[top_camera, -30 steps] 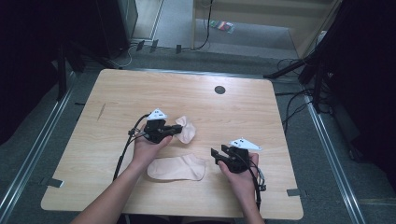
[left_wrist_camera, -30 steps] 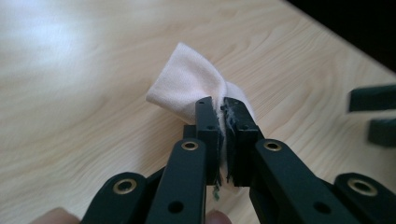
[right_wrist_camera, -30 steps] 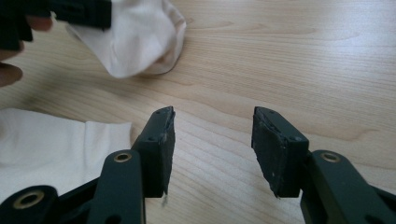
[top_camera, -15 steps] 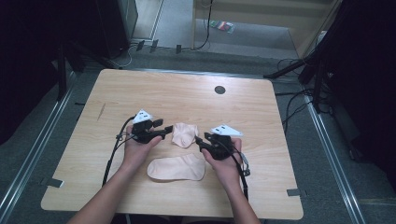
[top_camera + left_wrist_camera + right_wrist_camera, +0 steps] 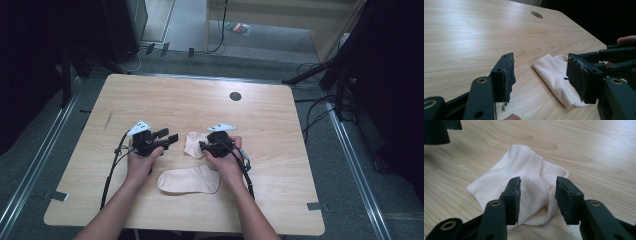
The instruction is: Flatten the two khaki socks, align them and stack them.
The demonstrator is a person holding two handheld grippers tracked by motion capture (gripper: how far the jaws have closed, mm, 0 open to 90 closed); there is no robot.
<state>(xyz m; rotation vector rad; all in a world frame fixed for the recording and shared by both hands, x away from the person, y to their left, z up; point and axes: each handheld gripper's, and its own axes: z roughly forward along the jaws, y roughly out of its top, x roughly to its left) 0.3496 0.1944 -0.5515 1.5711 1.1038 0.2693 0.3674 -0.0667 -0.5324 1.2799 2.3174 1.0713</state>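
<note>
Pale folded sock (image 5: 193,144) between spread right tongs (image 5: 202,145); left tongs (image 5: 169,136) spread, beside.

You are sitting in a lab or recording studio, not a home. Your plain wooden table (image 5: 280,125), with its round cable hole (image 5: 235,96), stands alone on grey carpet (image 5: 360,165). Black curtains (image 5: 30,60) close in both sides, loose cables (image 5: 320,105) trail across the floor, stand legs (image 5: 310,77) splay nearby, and tape strips (image 5: 313,205) mark the table's edges.
</note>
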